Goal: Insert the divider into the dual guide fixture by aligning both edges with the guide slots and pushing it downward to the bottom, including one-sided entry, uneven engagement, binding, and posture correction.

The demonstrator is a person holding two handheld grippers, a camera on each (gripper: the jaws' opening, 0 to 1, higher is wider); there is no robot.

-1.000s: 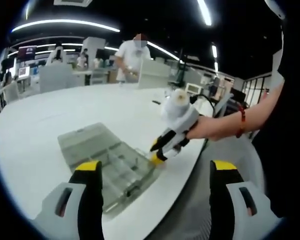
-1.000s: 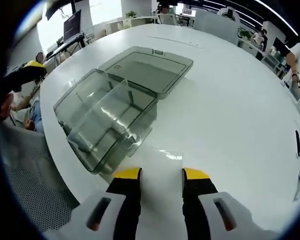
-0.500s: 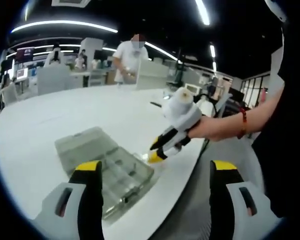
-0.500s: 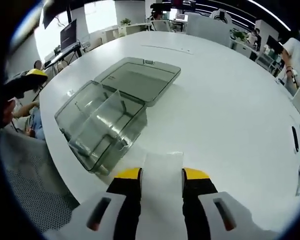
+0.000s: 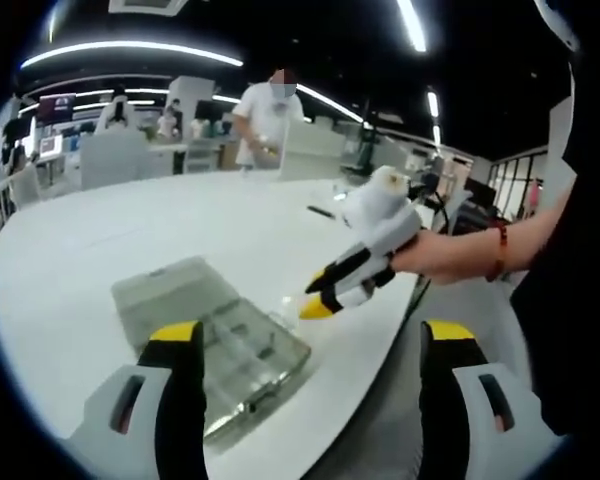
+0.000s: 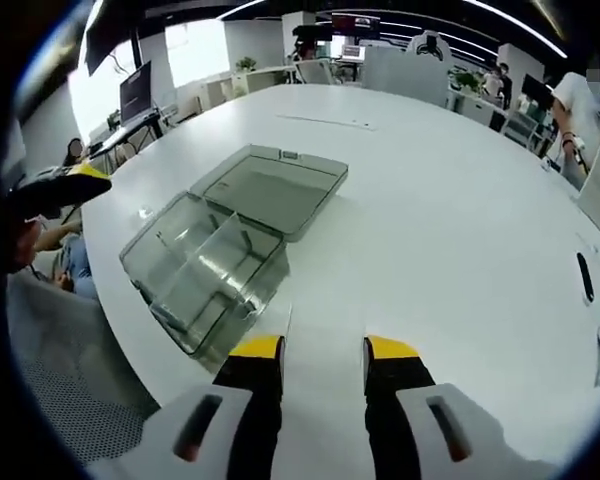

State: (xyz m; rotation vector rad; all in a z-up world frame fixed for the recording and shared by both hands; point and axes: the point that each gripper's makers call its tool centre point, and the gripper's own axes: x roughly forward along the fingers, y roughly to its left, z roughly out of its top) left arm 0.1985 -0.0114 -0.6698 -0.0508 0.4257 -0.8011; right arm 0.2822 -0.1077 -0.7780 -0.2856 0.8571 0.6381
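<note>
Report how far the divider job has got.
Done: the clear box sits on the table, lid open, one partition already across it. In hand: the right gripper seems to hold a clear divider between its fingers, short of the box. Left: align both edges with the slots and push down. The left gripper hangs open.

I'm looking over a big white round table (image 6: 460,220), glossy, w/ ceiling lights reflecting off it. A clear plastic box (image 6: 202,270) is sitting on it near the edge closest to me, its hinged lid (image 6: 272,188) lying open flat on the tabletop beside it. In my left gripper view the same box (image 5: 220,340) is resting right at the rim. A small dark flat object (image 6: 584,277) is lying far off toward the other side; can't tell what it is.
</note>
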